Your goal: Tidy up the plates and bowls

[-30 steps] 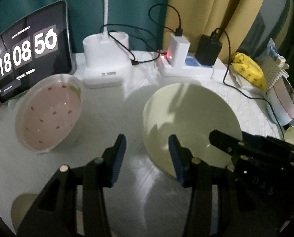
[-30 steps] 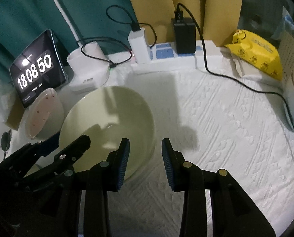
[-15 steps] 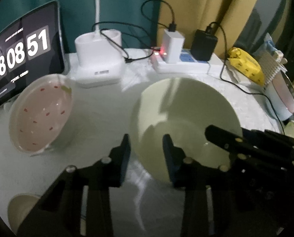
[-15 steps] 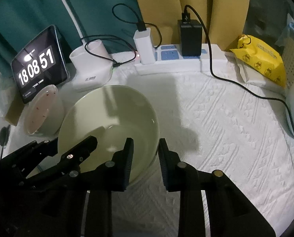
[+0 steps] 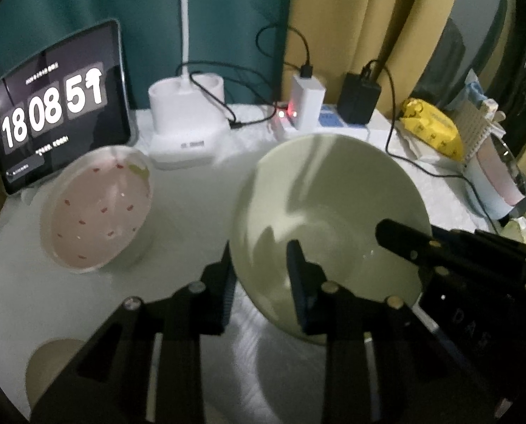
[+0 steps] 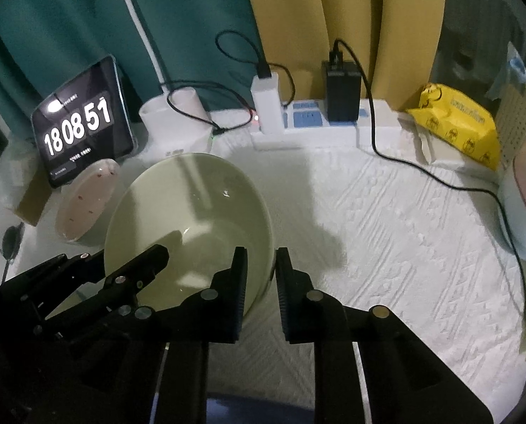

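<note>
A large pale green bowl (image 5: 333, 190) is held tilted above the white cloth. My left gripper (image 5: 263, 275) is shut on its left rim, one finger inside and one outside. My right gripper (image 6: 261, 275) is shut on its right rim (image 6: 266, 247) in the same way. The right gripper's fingers (image 5: 404, 240) also show in the left wrist view, over the bowl's right side. A smaller pink bowl with red specks (image 5: 96, 212) stands to the left, near the clock; it also shows in the right wrist view (image 6: 86, 201).
A tablet clock (image 5: 58, 106), a white lamp base (image 5: 185, 120) and a power strip with chargers (image 6: 315, 123) line the back. A yellow packet (image 6: 457, 120) and a light blue container (image 6: 524, 205) are at the right. A beige round thing (image 5: 54, 364) lies at lower left.
Both grippers closed in on the green bowl's rim from either side and narrowed onto it. The bowl now sits tilted and lifted between them.
</note>
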The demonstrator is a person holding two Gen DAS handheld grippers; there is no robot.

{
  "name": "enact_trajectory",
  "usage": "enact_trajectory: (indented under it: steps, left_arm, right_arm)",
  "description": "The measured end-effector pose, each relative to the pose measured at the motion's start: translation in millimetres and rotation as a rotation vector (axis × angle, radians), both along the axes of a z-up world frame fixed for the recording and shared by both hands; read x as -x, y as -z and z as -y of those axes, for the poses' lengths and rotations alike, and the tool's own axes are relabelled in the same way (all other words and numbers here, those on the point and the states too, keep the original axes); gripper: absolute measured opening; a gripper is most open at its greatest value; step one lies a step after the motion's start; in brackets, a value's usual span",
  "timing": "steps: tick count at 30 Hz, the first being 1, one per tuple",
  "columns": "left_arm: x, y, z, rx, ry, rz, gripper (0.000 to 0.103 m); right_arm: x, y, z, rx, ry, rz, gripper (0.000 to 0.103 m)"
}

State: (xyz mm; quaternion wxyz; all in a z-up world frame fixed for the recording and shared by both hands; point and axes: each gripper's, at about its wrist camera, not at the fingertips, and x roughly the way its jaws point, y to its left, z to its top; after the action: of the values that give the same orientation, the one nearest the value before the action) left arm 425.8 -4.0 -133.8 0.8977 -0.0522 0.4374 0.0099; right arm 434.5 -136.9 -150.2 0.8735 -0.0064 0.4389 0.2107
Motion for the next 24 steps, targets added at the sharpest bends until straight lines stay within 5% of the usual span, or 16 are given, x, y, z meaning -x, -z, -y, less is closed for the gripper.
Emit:
enact_trajectory:
  steps: [24]
  left_arm:
    - [60,-60,14,-0.008,0.020,0.122,0.028]
  right_arm:
    - [61,-58,20,-0.044,0.014,0.123,0.017]
